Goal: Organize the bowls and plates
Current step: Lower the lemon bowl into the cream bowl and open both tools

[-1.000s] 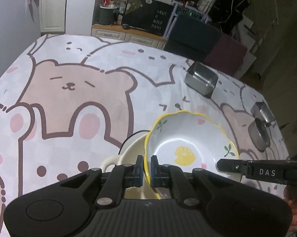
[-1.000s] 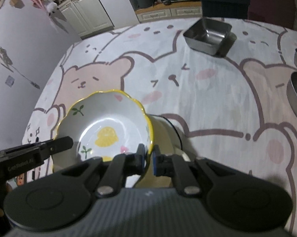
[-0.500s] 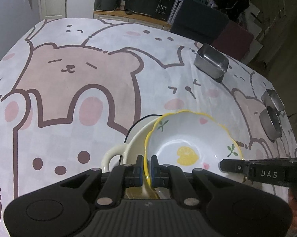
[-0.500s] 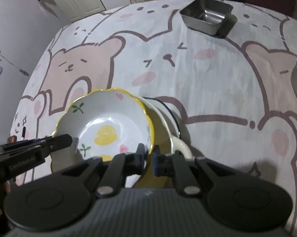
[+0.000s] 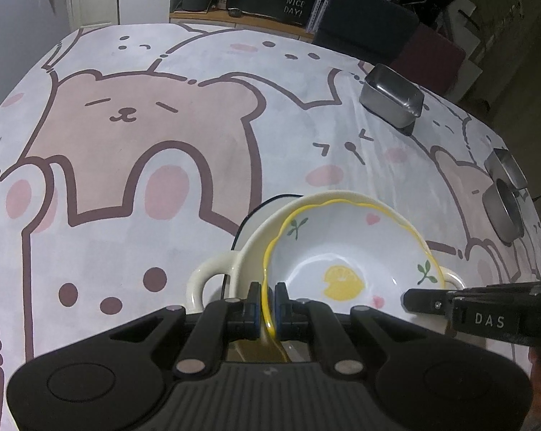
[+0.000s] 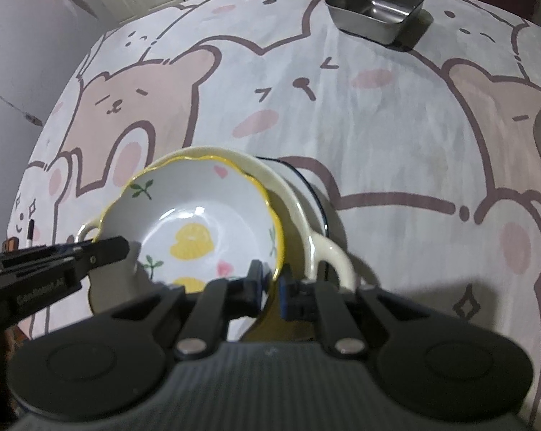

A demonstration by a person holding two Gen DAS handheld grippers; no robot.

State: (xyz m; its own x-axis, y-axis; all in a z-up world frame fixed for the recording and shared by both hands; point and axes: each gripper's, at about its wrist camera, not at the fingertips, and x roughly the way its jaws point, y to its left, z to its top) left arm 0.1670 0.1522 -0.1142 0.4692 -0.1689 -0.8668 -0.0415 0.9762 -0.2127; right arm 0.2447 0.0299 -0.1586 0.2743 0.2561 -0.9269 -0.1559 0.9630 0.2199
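Both tongs, left gripper and right gripper, pinch the yellow-rimmed lemon bowl over the cream handled bowl; the bear tablecloth beyond lies bare to its far edge.

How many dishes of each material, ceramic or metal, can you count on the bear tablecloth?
Ceramic: 2, the white yellow-rimmed lemon-print bowl and the cream two-handled dish beneath it.
Metal: 3, the square steel tin, a round steel bowl and a steel dish behind it.
Total: 5

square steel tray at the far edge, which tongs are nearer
Right, though only slightly. Both tongs, left and right, clamp opposite rims of the lemon bowl; the square steel tray lies beyond its right side.
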